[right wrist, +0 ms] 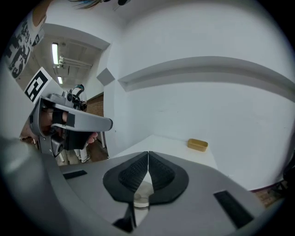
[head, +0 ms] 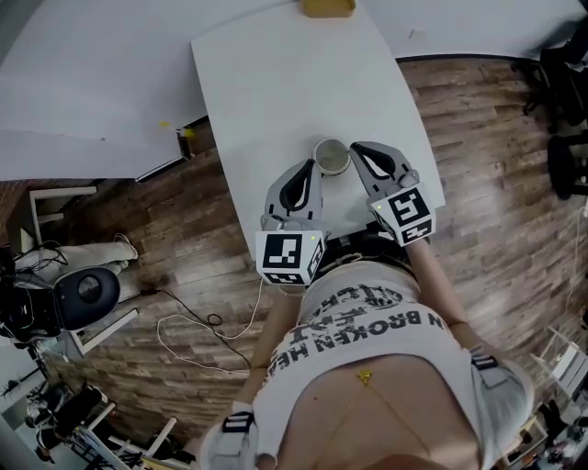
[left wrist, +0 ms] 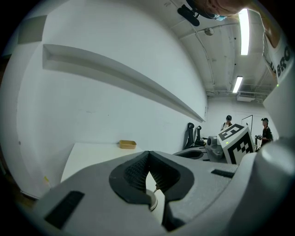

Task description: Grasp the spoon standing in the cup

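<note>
A pale cup stands on the white table near its front edge. I cannot make out the spoon in the head view. My left gripper lies just left of the cup and my right gripper just right of it, both tips next to the rim. In the left gripper view the jaws are shut on nothing; below them show the cup's rim and a thin tip, perhaps the spoon. The right gripper is also shut and empty, with the cup behind its pads.
A small yellow tray sits at the table's far edge, also in both gripper views. Wood floor with cables and equipment lies to the left. Two people stand far off.
</note>
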